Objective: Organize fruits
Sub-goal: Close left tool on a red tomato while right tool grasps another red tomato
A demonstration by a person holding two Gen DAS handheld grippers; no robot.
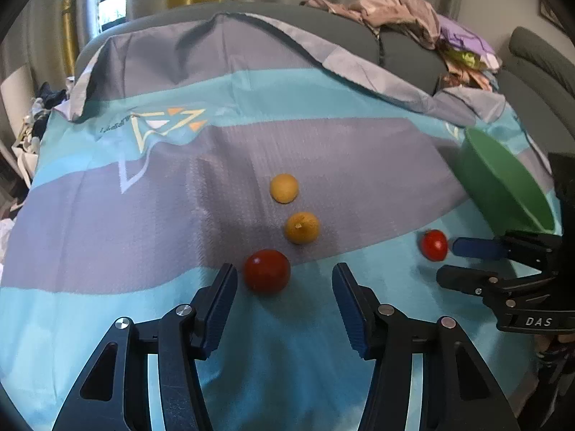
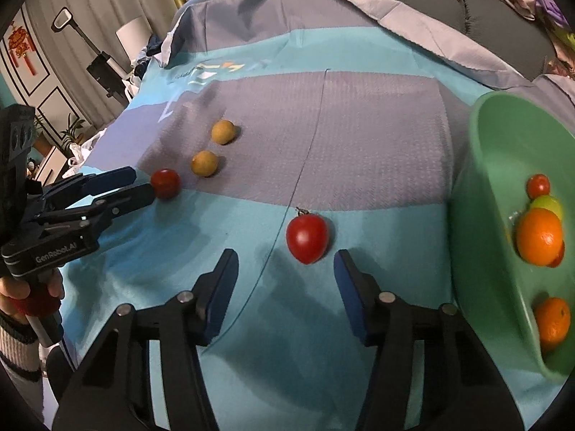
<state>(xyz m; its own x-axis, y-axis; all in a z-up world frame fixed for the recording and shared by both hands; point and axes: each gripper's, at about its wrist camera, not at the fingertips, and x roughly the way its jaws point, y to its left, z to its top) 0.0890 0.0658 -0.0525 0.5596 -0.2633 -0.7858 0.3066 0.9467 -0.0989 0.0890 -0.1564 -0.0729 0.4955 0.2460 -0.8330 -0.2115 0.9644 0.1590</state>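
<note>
Two red tomatoes and two small yellow-brown fruits lie on a blue and grey cloth. In the left wrist view, my left gripper is open with one tomato just ahead between its fingertips; the two yellow fruits lie beyond it. In the right wrist view, my right gripper is open with the other tomato just ahead, toward the right finger. A green bowl at the right holds oranges, a small tomato and a green fruit. The right gripper shows in the left view beside its tomato.
The cloth covers a grey sofa. A pile of clothes lies on the sofa back at the far right. The left gripper shows at the left of the right wrist view, at the first tomato. Clutter stands beyond the cloth's left edge.
</note>
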